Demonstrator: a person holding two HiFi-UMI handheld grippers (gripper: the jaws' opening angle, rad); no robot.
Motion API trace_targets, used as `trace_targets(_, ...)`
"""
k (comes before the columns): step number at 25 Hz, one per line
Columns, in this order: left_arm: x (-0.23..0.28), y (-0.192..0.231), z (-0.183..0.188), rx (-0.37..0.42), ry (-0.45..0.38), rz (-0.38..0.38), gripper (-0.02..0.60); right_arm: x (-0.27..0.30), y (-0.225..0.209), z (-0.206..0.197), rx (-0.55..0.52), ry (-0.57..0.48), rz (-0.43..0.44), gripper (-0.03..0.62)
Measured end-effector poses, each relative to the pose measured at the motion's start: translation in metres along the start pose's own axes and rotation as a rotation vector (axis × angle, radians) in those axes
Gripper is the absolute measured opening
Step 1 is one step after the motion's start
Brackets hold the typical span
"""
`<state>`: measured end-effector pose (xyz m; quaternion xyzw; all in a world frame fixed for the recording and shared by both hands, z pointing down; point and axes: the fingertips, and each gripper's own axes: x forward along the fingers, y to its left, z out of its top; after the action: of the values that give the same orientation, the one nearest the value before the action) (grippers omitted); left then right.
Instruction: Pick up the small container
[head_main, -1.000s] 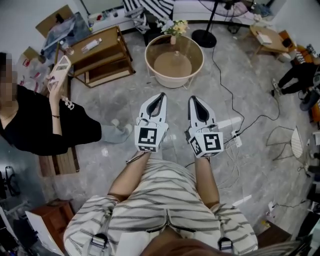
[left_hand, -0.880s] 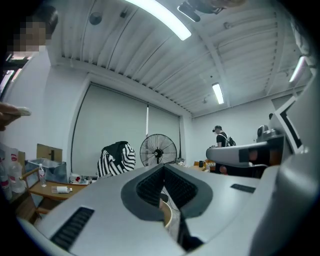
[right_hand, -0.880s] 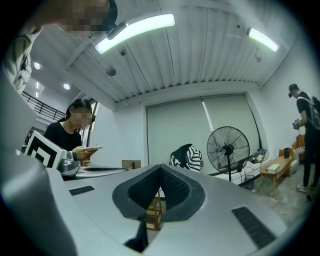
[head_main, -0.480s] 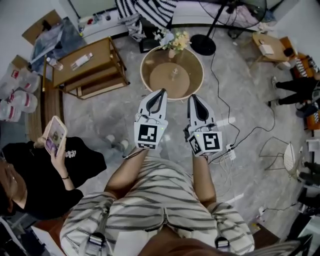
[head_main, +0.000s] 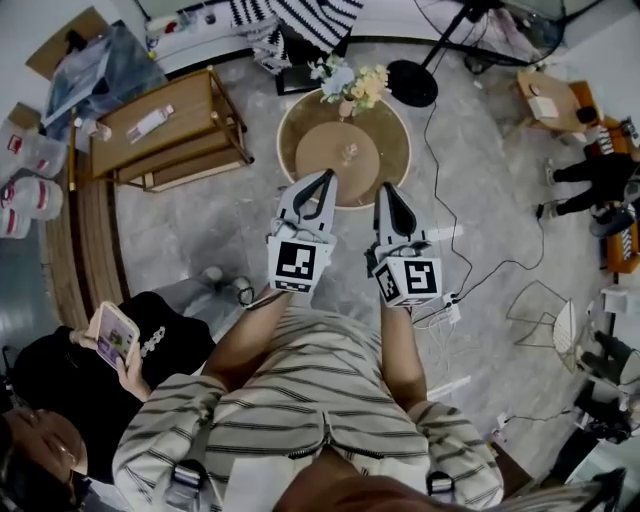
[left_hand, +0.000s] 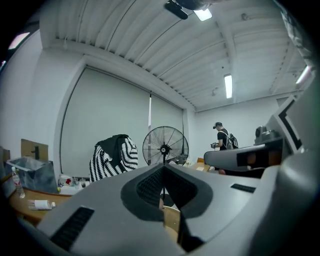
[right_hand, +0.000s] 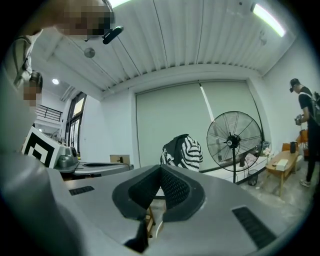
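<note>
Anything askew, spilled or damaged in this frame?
Nothing stands out. The small container sits on the round table with nothing spilled round it, and the flowers are at its far rim. The left tongs and right tongs are shut and empty.

The small container (head_main: 350, 153) is made out only in the head view, as a tiny, pale, seemingly clear item. It is set on the round worktop (head_main: 285, 150), on the brown inner disc near its middle, apart from the lighter rim. It appears to be stood upright, though its shape and any lid are too small to be told. It is stood alone on the surface, well apart from the vase of flowers (head_main: 348, 88) placed at the far edge.
</note>
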<state>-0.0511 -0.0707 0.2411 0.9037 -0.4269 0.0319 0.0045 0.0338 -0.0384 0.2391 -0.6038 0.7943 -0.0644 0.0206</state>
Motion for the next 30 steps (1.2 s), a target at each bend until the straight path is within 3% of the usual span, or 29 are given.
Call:
trace_targets(9, 0.051, 0.017, -0.045, -0.028, 0.079, 0.090, 0.002, 0.058, -0.043, -0.036, 0.028, 0.053, 0.080, 0.011)
trace_targets(19, 0.114, 0.030, -0.124, -0.098, 0.186, 0.235, 0.002, 0.115, -0.098, -0.108, 0.046, 0.156, 0.188, 0.011)
trace_targets(30, 0.130, 0.015, -0.228, -0.122, 0.209, 0.254, 0.002, 0.127, -0.121, -0.223, 0.075, 0.229, 0.183, 0.011)
